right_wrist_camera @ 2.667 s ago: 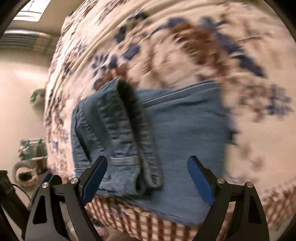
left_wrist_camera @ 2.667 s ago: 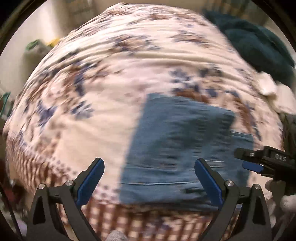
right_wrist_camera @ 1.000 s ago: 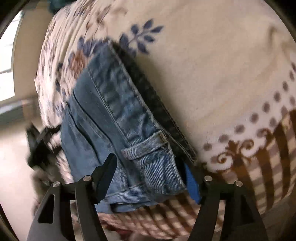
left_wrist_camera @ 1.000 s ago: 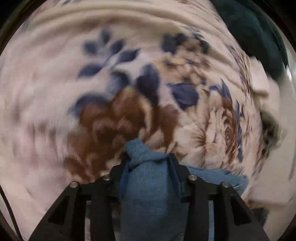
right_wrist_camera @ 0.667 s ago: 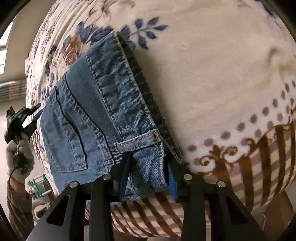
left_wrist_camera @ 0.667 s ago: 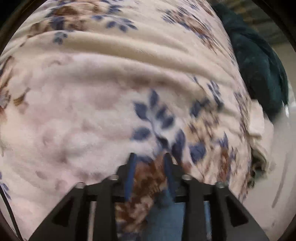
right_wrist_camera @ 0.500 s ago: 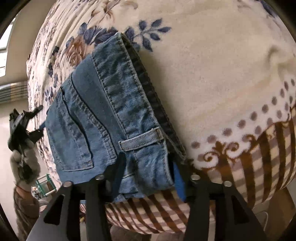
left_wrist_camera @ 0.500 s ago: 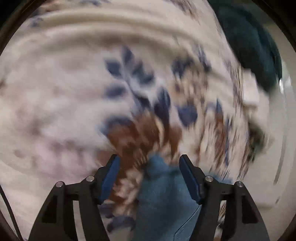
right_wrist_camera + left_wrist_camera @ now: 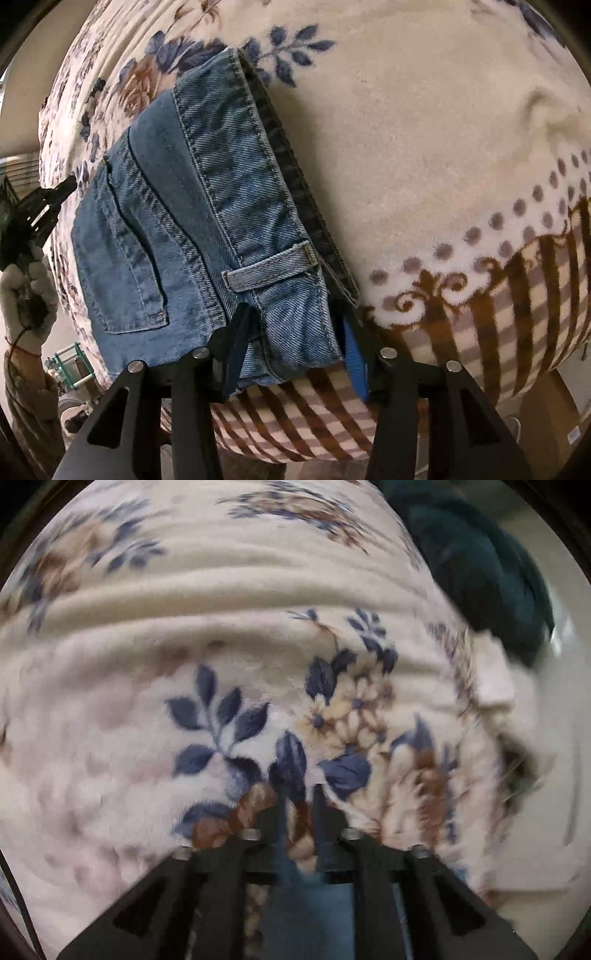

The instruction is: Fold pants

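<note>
Folded blue jeans [image 9: 192,206] lie on a cream floral blanket [image 9: 424,122], waistband and belt loop toward me in the right wrist view. My right gripper [image 9: 295,325] has its jaws around the waistband corner, gripping the denim. In the left wrist view my left gripper [image 9: 301,797] is nearly closed low over the blanket [image 9: 184,664]; blurred blue denim [image 9: 306,915] shows behind the fingertips, between the finger bases. The left gripper also shows at the jeans' far left edge in the right wrist view [image 9: 48,203], held by a gloved hand.
A dark teal garment [image 9: 480,565] lies at the blanket's far right edge. The blanket's brown checked border [image 9: 498,314] hangs over the near edge. A green rack [image 9: 74,365] stands on the floor at the lower left.
My left gripper has closed from open and the denim corner has dropped lower between its fingers. My right gripper stays on the waistband, jaws slightly wider than 0.7 s ago.
</note>
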The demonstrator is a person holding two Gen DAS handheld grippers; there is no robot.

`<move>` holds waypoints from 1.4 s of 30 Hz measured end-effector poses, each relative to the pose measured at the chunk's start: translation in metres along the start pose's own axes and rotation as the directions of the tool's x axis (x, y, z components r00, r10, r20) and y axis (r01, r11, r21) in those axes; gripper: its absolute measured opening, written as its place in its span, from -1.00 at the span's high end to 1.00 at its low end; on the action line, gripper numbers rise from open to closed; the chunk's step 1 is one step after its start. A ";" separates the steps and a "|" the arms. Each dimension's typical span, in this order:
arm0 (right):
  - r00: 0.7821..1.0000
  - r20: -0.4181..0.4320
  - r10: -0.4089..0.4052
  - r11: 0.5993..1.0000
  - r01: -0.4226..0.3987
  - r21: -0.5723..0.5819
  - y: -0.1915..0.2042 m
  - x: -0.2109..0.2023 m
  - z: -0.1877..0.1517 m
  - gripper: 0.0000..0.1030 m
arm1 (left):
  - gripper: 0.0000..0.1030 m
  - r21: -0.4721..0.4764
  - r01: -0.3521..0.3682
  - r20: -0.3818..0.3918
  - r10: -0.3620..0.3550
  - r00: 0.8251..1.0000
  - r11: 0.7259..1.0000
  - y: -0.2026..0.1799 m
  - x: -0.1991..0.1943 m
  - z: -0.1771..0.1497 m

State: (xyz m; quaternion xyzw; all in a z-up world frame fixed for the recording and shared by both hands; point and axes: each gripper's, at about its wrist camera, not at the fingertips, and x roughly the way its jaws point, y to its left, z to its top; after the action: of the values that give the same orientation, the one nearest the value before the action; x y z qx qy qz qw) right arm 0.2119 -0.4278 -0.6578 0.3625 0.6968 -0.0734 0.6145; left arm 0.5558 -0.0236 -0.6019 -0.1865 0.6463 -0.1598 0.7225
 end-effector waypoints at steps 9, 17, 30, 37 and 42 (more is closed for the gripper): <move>0.998 0.016 0.055 0.998 -0.055 0.042 -0.004 -0.010 -0.001 -0.21 | 0.71 -0.002 0.028 -0.187 -0.028 0.982 1.000 0.006 0.052 -0.042; 1.000 -0.003 -0.001 0.998 0.001 0.069 -0.007 0.002 -0.002 -0.21 | 0.95 0.146 -0.045 -0.004 0.046 0.999 0.988 -0.010 0.034 -0.023; 0.999 0.023 0.048 0.995 -0.050 0.084 -0.012 -0.014 -0.010 -0.21 | 0.15 -0.093 0.124 -0.140 -0.136 0.981 0.988 0.014 0.037 -0.042; 0.999 -0.002 0.046 0.995 -0.046 0.090 -0.017 -0.004 -0.013 -0.21 | 0.88 -0.480 0.359 0.075 -0.370 0.926 0.801 0.066 0.049 -0.063; 0.999 0.004 0.042 0.995 -0.042 0.094 -0.017 -0.004 -0.012 -0.21 | 0.88 -0.667 0.501 0.249 -0.470 0.847 0.551 0.100 0.050 -0.085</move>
State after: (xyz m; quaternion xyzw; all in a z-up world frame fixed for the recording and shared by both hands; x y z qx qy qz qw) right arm 0.1925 -0.4353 -0.6569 0.4056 0.6840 -0.0933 0.5991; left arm 0.4758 0.0356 -0.7010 -0.6241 0.5643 -0.0870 0.5334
